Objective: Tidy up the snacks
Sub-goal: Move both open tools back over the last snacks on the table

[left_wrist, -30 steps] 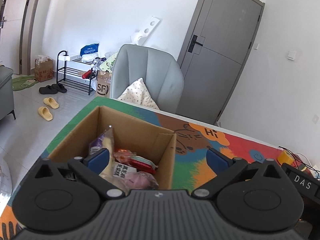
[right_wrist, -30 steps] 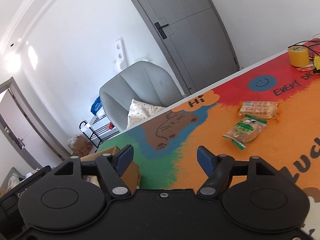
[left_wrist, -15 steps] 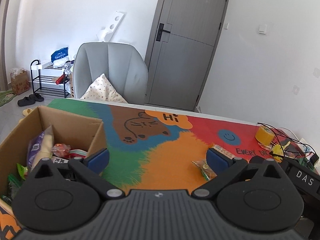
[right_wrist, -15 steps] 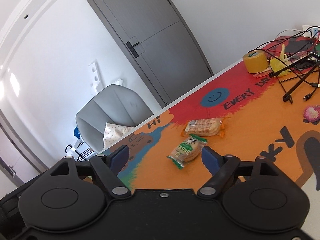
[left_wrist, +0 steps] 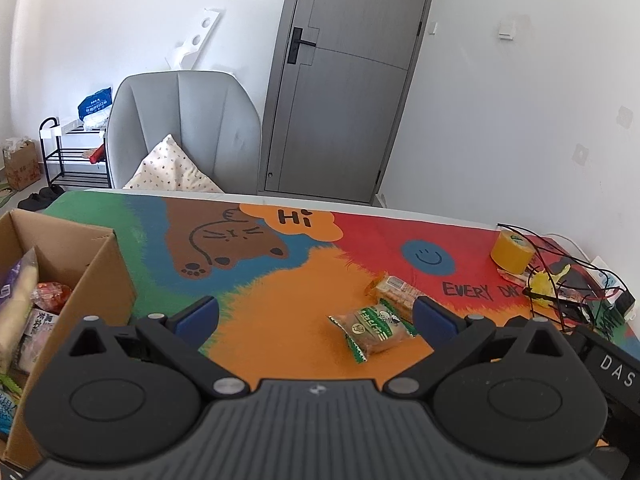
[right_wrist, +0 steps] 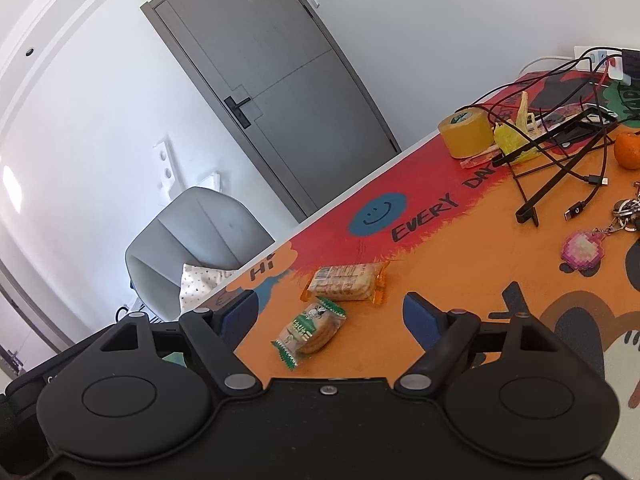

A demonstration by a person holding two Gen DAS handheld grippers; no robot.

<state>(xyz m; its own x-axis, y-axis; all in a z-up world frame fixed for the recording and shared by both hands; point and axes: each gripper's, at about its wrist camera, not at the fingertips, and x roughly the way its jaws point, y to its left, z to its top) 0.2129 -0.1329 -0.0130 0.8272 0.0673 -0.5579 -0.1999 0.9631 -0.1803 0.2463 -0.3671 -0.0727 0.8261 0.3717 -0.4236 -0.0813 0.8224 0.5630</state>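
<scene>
Both grippers, the left gripper (left_wrist: 316,316) and right gripper (right_wrist: 330,314), are hovering released over a green biscuit packet (right_wrist: 310,332); squaring the pads across its width should be securing it.

Left gripper (left_wrist: 316,314) jaws wide apart, nothing between; right gripper (right_wrist: 332,314) likewise spread, apparently tilted downward.

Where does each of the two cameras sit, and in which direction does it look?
Left wrist: sits on the left hand-held gripper, looks down across the colourful mat toward the door; its open fingers show, cardboard box at left.
Right wrist: sits on the right hand-held gripper, tilted, looks over the mat toward the cables; its open fingers show.
Shared: green snack packet, orange snack packet, tape roll, grey chair.
</scene>
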